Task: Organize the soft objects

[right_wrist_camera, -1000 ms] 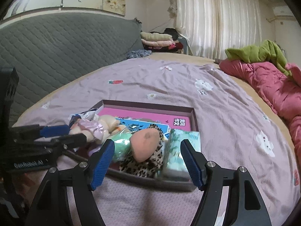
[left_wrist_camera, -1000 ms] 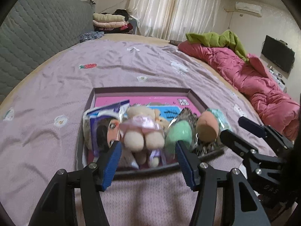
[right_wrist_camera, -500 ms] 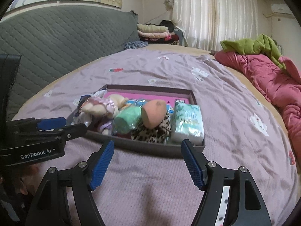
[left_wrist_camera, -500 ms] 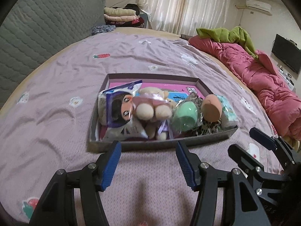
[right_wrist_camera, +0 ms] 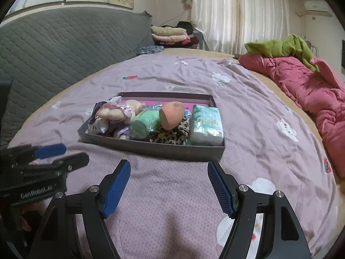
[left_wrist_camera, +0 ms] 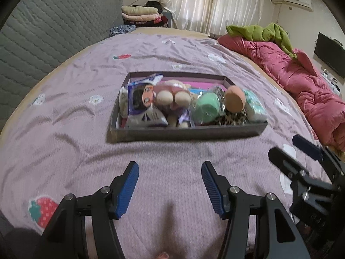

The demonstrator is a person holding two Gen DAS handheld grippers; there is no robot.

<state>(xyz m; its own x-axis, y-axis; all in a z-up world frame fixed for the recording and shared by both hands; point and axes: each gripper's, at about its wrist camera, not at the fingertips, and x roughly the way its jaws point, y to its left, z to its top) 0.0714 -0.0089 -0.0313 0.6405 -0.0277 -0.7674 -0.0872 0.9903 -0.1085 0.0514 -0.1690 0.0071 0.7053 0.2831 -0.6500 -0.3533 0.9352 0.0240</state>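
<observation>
Both the left gripper (left_wrist_camera: 169, 172) and the right gripper (right_wrist_camera: 169, 170) have jaws spread wide, holding and touching nothing, low in frame over the bedspread (left_wrist_camera: 64, 118). The toys (left_wrist_camera: 172, 99) fill the tray (left_wrist_camera: 187, 132) at frame centre, beyond the fingertips.

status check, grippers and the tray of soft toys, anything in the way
Left gripper and right gripper: jaws open, empty, short of the tray. Soft toys packed inside it. Bedspread between is bare.

Bed w/ lilac sheet (left_wrist_camera: 64, 116) (fruit prints): grey tray (left_wrist_camera: 187, 132) mid, pink quilt (left_wrist_camera: 301, 82) right.
</observation>
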